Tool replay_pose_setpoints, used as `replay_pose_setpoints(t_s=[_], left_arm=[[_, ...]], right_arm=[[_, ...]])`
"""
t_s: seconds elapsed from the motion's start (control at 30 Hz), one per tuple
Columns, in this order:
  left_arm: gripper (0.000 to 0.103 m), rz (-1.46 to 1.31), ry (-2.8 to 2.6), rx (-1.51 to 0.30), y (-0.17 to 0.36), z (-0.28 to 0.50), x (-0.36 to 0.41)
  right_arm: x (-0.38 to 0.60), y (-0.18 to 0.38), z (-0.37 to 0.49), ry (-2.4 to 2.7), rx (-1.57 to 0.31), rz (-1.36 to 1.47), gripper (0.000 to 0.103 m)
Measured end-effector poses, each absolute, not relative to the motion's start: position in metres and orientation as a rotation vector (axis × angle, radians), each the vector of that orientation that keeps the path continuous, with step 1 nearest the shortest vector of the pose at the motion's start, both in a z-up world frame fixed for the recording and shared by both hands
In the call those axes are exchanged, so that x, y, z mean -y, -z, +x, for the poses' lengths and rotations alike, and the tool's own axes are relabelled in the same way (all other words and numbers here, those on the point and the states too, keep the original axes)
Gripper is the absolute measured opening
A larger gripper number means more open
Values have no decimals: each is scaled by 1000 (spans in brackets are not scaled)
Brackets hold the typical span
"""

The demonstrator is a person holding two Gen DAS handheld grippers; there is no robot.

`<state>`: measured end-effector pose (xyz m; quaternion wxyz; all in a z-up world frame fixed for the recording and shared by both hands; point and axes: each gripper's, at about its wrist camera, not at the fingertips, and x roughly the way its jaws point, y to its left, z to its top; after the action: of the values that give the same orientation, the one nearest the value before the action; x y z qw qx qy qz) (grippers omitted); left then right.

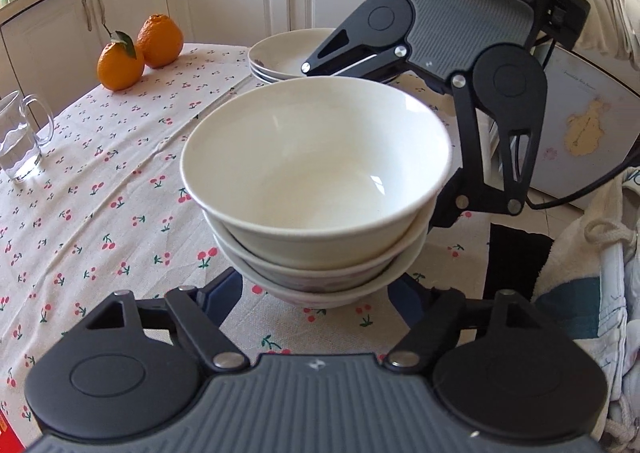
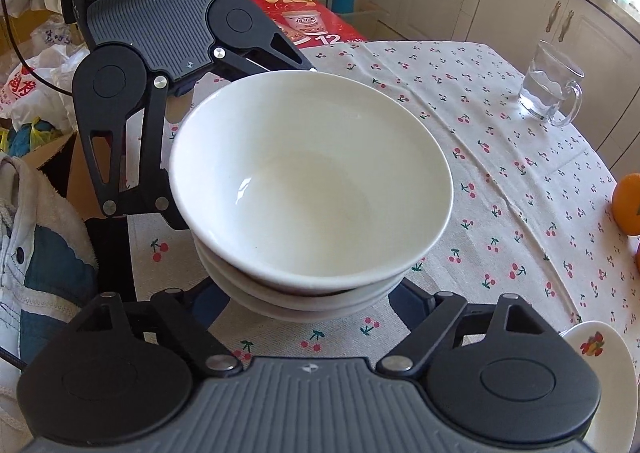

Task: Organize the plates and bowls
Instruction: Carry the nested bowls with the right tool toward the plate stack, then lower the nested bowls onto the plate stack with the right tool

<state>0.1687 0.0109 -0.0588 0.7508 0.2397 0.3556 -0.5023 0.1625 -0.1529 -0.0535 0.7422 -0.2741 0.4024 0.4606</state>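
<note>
stack of three nested white ceramic bowls point(image 1: 316, 189) flanked by both grippers

the stack is seen on the cherry-print tablecloth point(image 1: 120, 181); left gripper point(image 1: 316, 293) and right gripper point(image 2: 304, 297) jaws straddle its base, pad contact cannot be told. white plates point(image 1: 280, 57) are stacked behind.

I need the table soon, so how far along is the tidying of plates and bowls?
Mostly sorted, it seems: three bowls sit nested in one stack, and the plates are stacked behind them. In hand: the left hand-held gripper and right hand-held gripper flank the bowl stack's base from opposite sides; contact is hidden. Left: moving the stacks, perhaps.
</note>
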Motion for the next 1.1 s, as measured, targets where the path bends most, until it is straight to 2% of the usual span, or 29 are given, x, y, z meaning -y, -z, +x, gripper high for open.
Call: replay_pose_setpoints(t_s=[1.1], left_arm=[[78,520,1126,-795,58,174,-8]], right_arm=[[156,46,166,-1030,-914,-555,87]])
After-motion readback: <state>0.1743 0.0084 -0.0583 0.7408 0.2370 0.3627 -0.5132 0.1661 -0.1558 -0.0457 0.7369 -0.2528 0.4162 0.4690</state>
